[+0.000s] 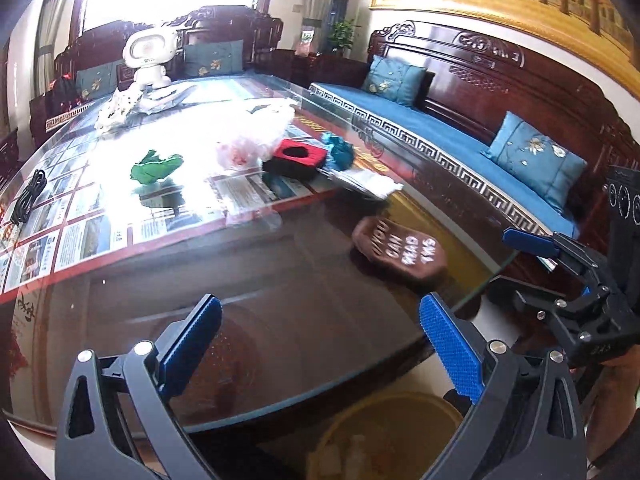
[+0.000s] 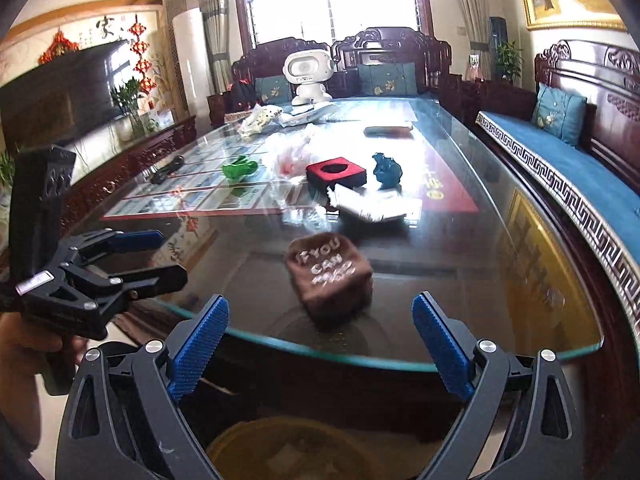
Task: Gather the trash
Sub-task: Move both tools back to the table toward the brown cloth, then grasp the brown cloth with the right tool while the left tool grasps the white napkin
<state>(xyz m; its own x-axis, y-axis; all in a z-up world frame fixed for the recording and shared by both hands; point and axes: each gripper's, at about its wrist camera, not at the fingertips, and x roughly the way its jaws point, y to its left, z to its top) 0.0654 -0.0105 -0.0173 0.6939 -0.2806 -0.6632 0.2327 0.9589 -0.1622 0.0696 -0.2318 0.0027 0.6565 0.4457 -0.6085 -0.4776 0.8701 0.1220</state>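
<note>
Where the glass table (image 2: 460, 264) ends nearest the cameras, a round yellow bin (image 1: 400, 432) sits on the floor below its edge, holding a few pale scraps too blurred to name. Both grippers hover above it — the left gripper (image 1: 320, 344) and the right gripper (image 2: 320, 340) each spread wide, nothing between the blue pads. On the glass just beyond lies one brown pouch (image 2: 330, 280) with white lettering. Farther on come one crumpled white paper (image 2: 368, 204), one red-and-black box (image 2: 336, 174) with an empty round hollow, one teal wad (image 2: 387, 170), one clear plastic bag (image 2: 292, 152) and one green wad (image 2: 239, 169). At the far end stands one white toy robot (image 2: 308, 76).
</note>
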